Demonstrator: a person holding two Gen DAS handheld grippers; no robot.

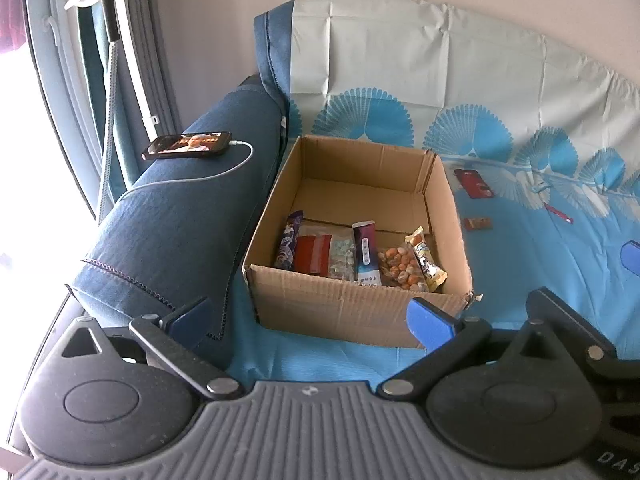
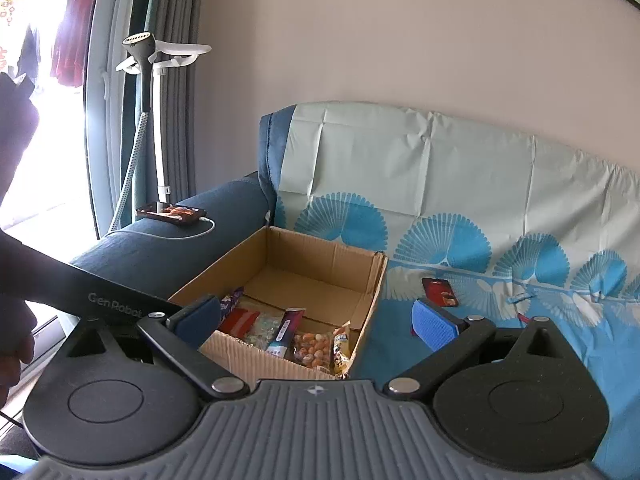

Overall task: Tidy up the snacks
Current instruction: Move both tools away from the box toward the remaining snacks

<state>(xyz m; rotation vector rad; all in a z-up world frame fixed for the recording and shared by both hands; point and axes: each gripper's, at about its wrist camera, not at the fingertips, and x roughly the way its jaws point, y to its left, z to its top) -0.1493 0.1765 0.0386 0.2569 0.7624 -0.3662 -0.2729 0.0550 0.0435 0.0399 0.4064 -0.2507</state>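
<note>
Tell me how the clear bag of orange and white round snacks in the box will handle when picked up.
The bag of round snacks looks like thin clear film, so it will probably sag and crinkle. The loose pieces inside may shift toward the low end. It seems light, leaning on the cardboard box front wall.

Ahead of the tongs, a plain brown cardboard box (image 1: 360, 216) holds a purple wrapper (image 1: 289, 242), a red packet (image 1: 313, 254), a bag of orange and white sweets (image 1: 400, 270); right of it, a light-blue cloth (image 1: 560, 240) with white and blue fan patterns; left, a navy armrest (image 1: 180, 208); both tongs carry blue pads (image 1: 430, 322).
</note>
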